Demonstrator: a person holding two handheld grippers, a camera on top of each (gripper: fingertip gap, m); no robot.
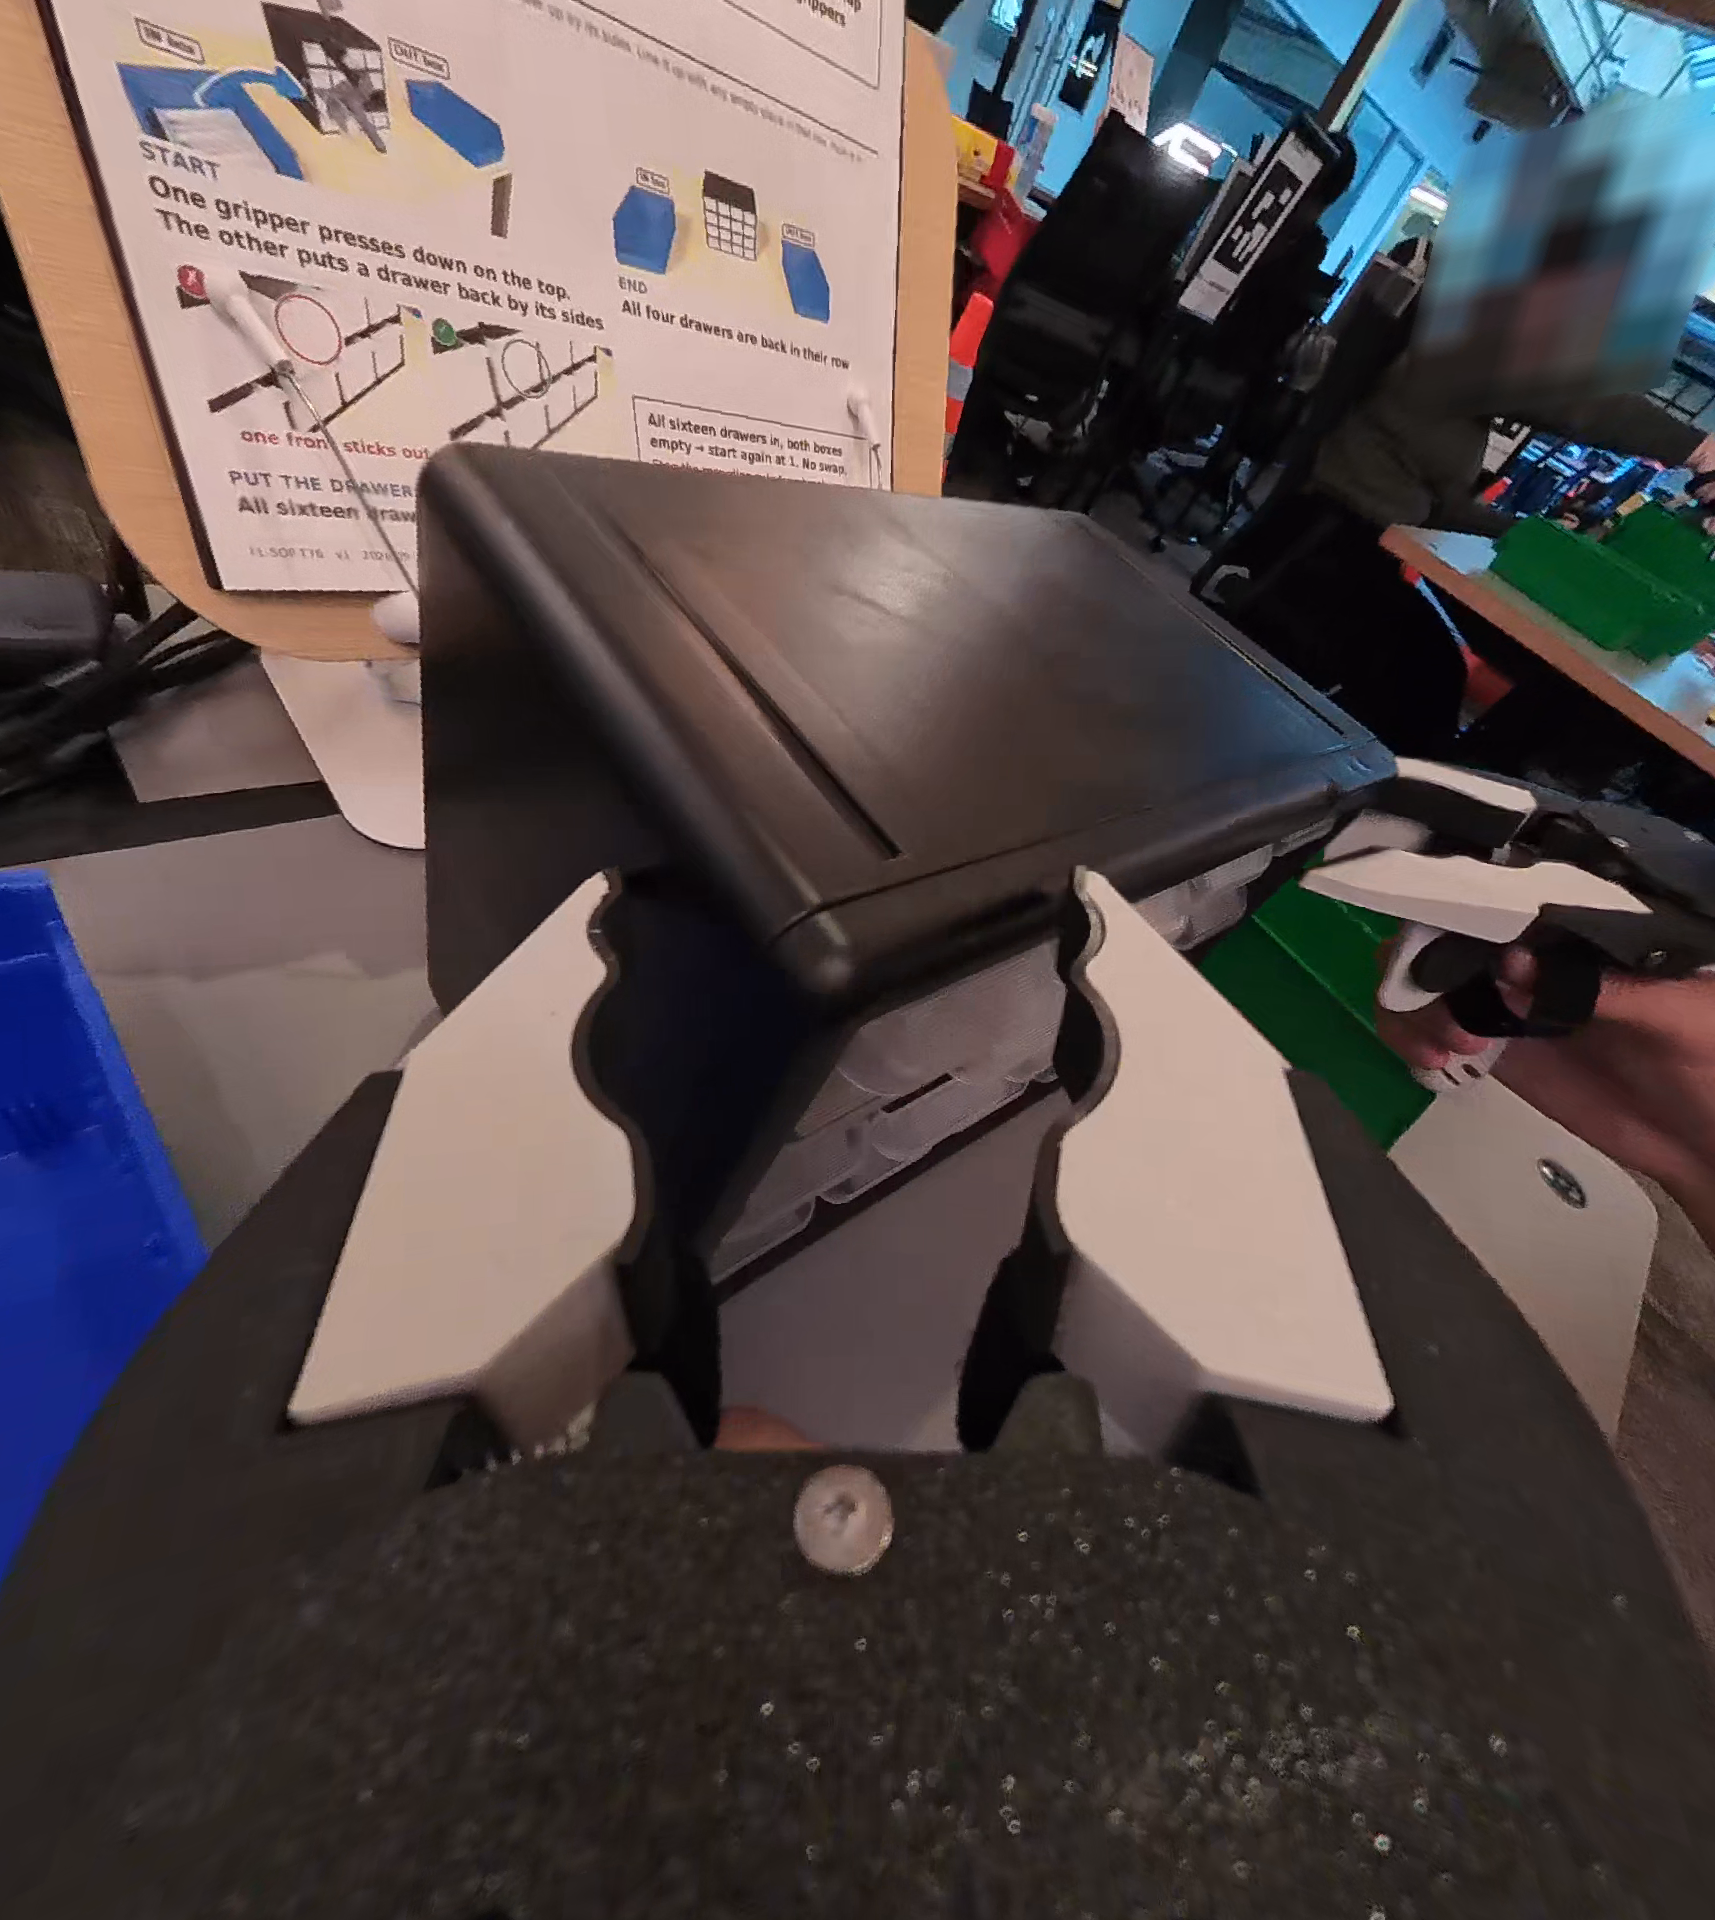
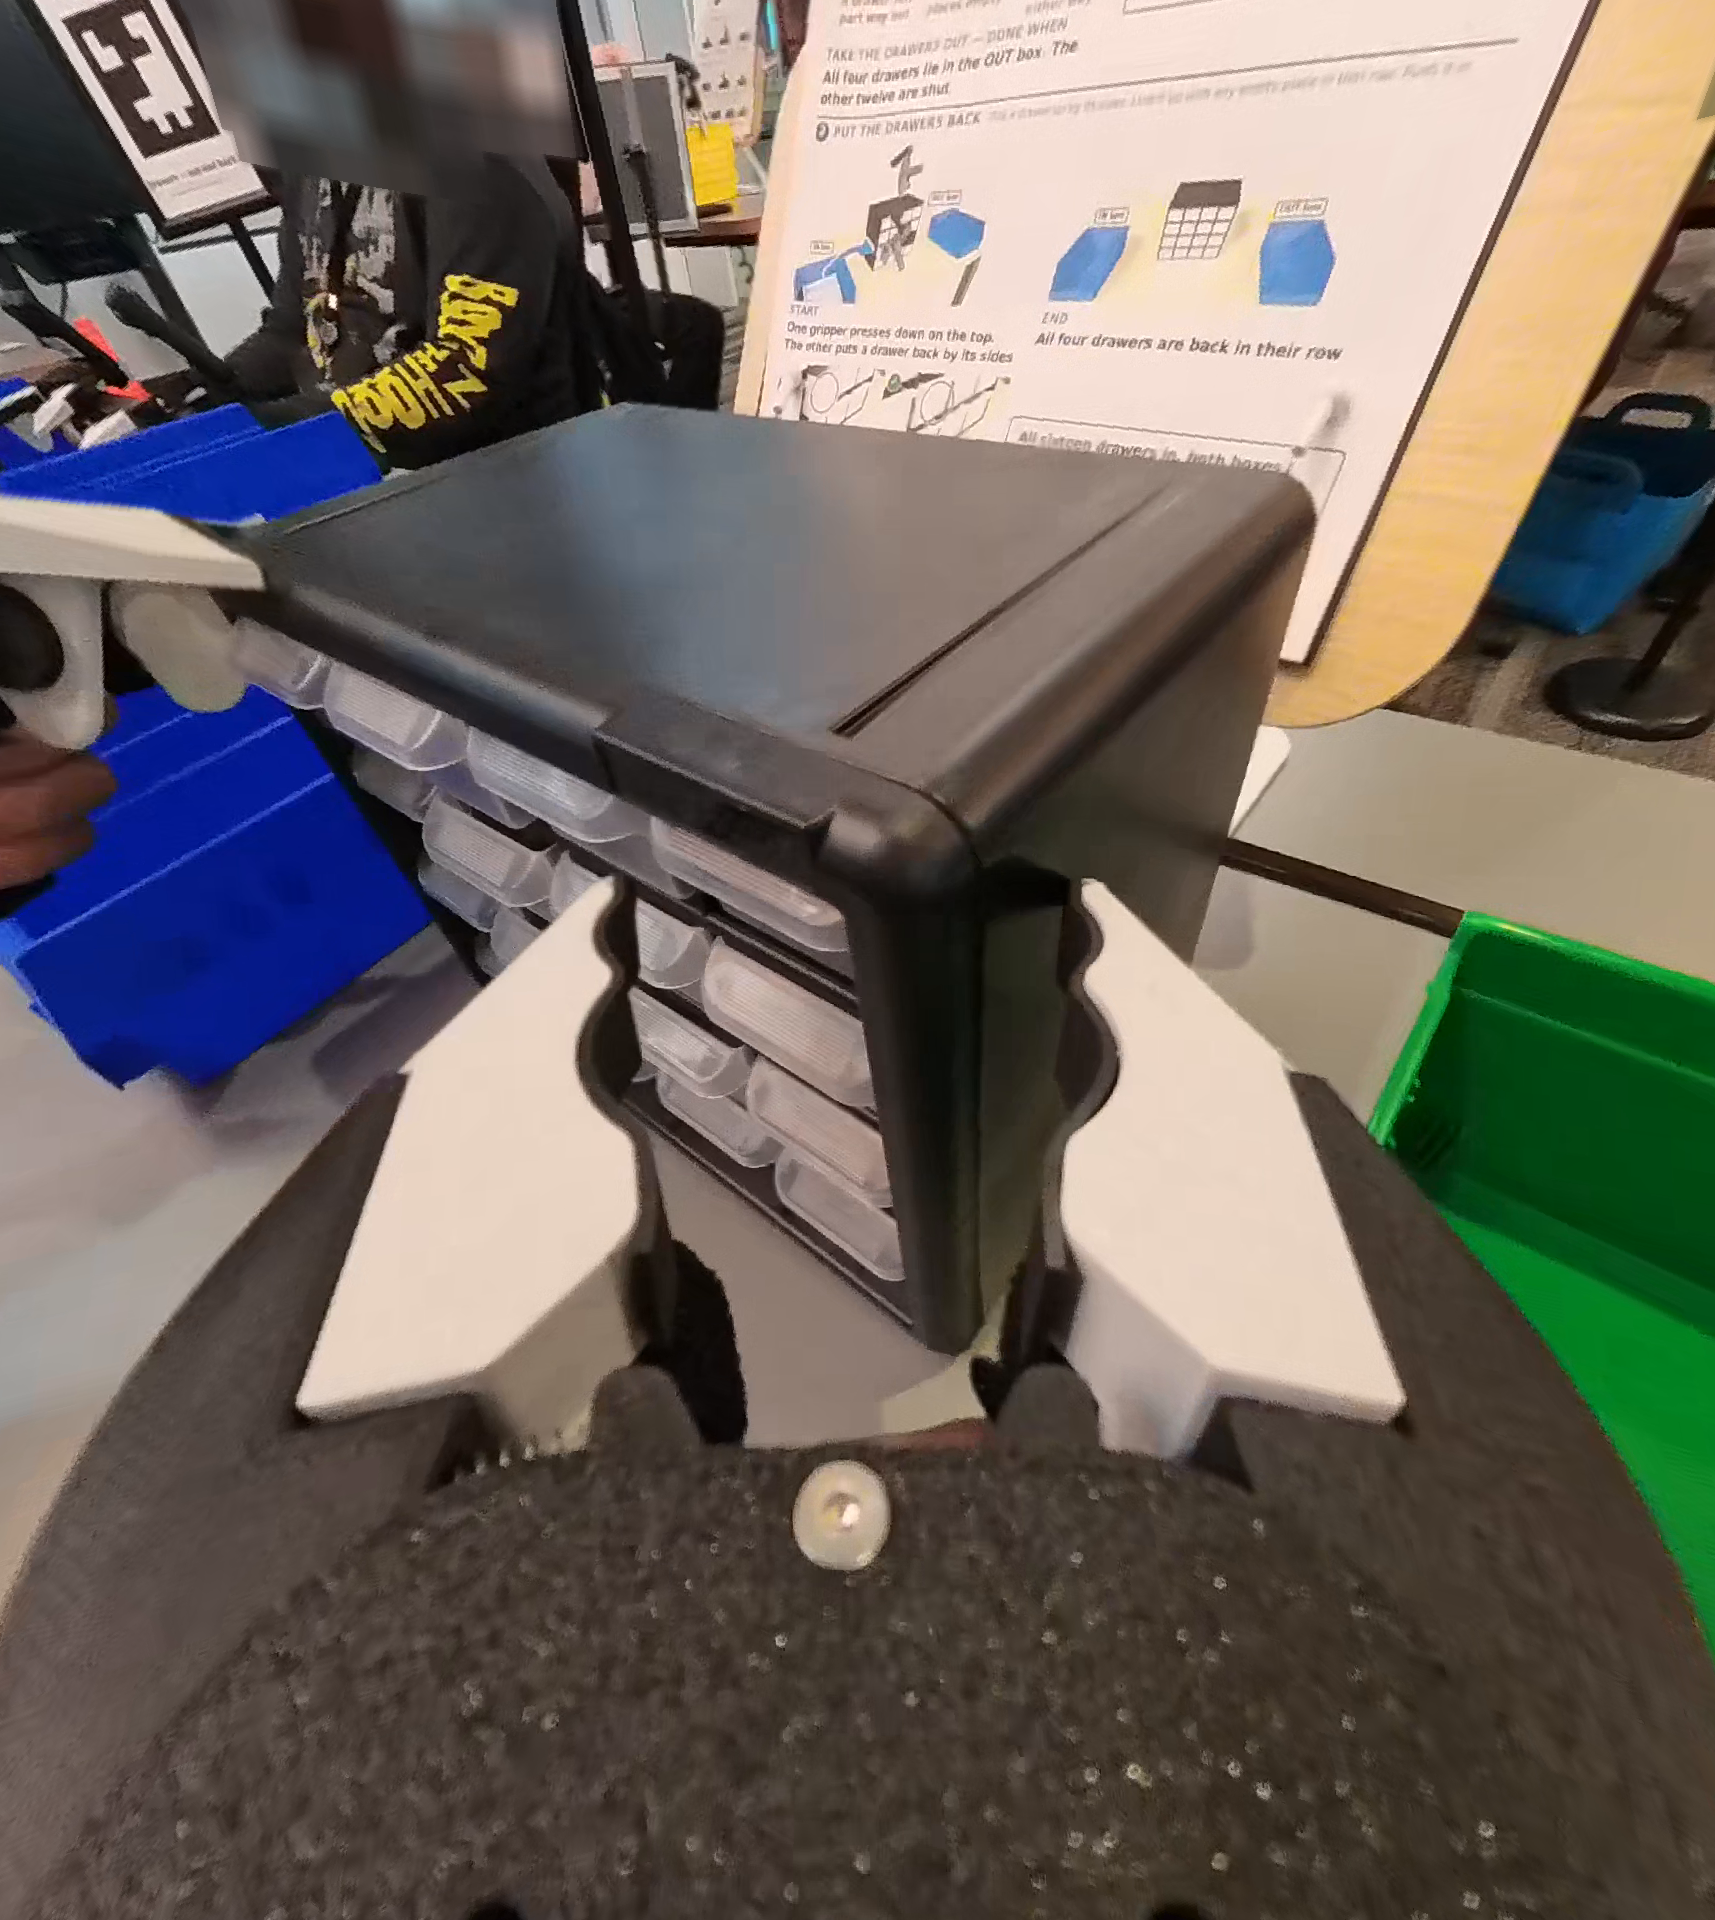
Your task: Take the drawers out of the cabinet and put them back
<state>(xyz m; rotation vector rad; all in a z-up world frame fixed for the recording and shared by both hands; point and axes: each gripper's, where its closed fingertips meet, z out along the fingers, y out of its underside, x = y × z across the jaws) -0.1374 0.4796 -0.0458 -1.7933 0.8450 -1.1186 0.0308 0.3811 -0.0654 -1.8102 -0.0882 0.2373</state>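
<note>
Upright cabinet (image 2: 728,582); drawers (image 2: 791,1018) front-facing

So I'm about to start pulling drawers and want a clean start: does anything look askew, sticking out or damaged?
Nothing stands out. The black cabinet sits upright on the table, and the clear drawers visible on its front look pushed in. The blue bin and green bin flank it, neither tipped.

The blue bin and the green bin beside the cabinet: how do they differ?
Colour: the blue bin is blue, the green bin green. Side: in the right wrist view the blue bin stands left of the cabinet, the green bin right of it. Contents: the green bin's visible inside looks empty; the blue bin's inside is hardly shown. Both are plastic and rest on the table.
</note>
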